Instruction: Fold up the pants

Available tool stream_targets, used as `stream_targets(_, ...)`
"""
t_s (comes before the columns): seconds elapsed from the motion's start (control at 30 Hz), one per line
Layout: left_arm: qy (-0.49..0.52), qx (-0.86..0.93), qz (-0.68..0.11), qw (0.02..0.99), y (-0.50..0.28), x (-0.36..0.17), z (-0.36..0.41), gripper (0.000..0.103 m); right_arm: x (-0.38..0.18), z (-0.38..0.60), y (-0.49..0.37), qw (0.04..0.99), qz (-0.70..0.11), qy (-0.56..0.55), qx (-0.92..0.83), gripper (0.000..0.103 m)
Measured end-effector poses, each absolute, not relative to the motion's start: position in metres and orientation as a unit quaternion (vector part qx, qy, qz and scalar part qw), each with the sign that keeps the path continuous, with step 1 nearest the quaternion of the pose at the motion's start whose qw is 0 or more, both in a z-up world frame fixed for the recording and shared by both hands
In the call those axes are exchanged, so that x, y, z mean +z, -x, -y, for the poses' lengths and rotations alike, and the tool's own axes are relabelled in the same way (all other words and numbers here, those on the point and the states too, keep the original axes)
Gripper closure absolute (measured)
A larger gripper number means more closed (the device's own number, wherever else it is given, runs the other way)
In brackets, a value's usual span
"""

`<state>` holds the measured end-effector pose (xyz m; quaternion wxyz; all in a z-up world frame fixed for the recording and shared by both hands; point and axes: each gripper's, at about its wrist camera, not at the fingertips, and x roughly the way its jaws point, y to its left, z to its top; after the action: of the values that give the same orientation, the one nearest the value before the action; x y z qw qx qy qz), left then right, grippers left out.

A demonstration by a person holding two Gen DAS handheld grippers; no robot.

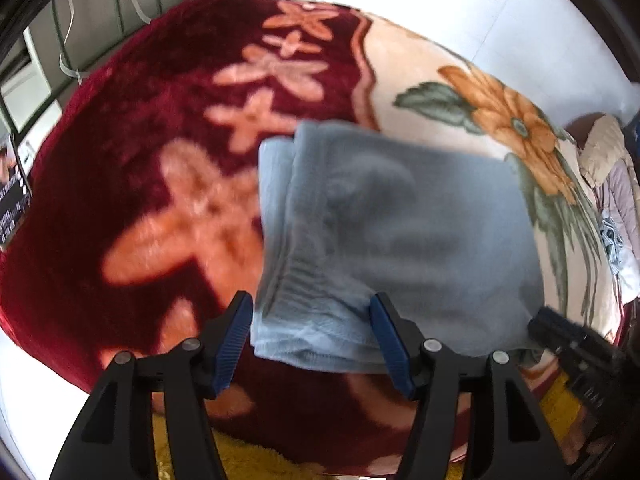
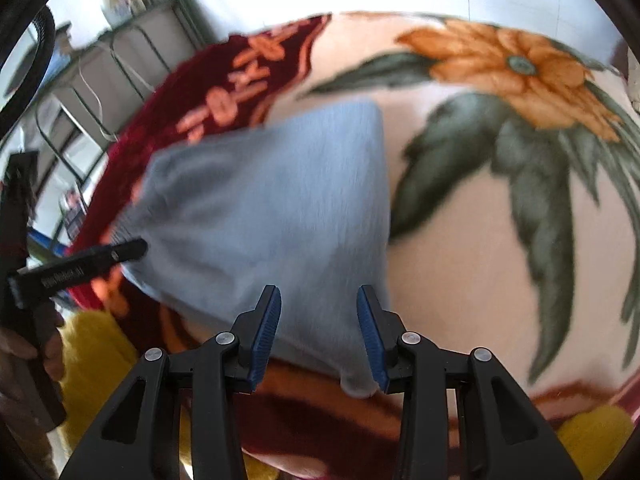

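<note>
Pants (image 1: pixel 392 240) of soft light-blue knit fabric lie folded into a squarish bundle on the plush floral blanket (image 1: pixel 132 168), straddling the line where its dark red border meets its cream field. Starting at the left, we see our left gripper (image 1: pixel 312 336) with its jaws spread wide; the near left edge of the bundle, where the ribbed waistband shows in stacked layers, sits in the gap between the blue-padded fingers (image 1: pixel 236 344), though we cannot tell whether the pads touch the cloth. Moving right, our right gripper (image 2: pixel 319 332) is likewise parted, hovering over the near right corner of the folded fabric, which pokes out just beside its right finger. Neither tool is clamped on anything. From the left wrist we get the layered waistband edge and, at the far right, a heap of pale clothing (image 1: pixel 608 184) past the blanket's edge; the other black gripper shows there only as a blurred tip at the bundle's near right corner. From the right wrist we see the smooth upper face of the bundle instead, the large orange flower with green leaves (image 2: pixel 508 64) printed on the cream field, a metal rack with bottles (image 2: pixel 120 4) in the far left background, and the left tool reaching the bundle's left edge from the side.
</note>
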<state>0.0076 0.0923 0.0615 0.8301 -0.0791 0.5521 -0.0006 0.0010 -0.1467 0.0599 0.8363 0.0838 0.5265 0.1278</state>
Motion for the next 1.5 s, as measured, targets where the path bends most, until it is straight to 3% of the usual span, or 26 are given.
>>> stream_targets(0.2,0.087,0.002,-0.566,0.82,-0.005,0.038,-0.103,0.03,0.039,0.136,0.01,0.848,-0.515,-0.032,0.123,0.061)
stream_targets(0.63,0.063,0.0,-0.543,0.838,0.018,0.066,-0.095,0.029,0.055,0.141,0.014,0.846,-0.517,-0.063,0.112,0.06)
stream_targets(0.93,0.064,-0.009,-0.523,0.85,0.043,0.089,-0.081,0.021,0.076,0.14,0.032,0.84,-0.517,-0.103,0.133,0.047)
stream_targets(1.5,0.049,0.001,-0.538,0.842,0.063,0.061,-0.064,0.016,0.07,0.122,0.06,0.84,-0.521,-0.074,0.135,0.042)
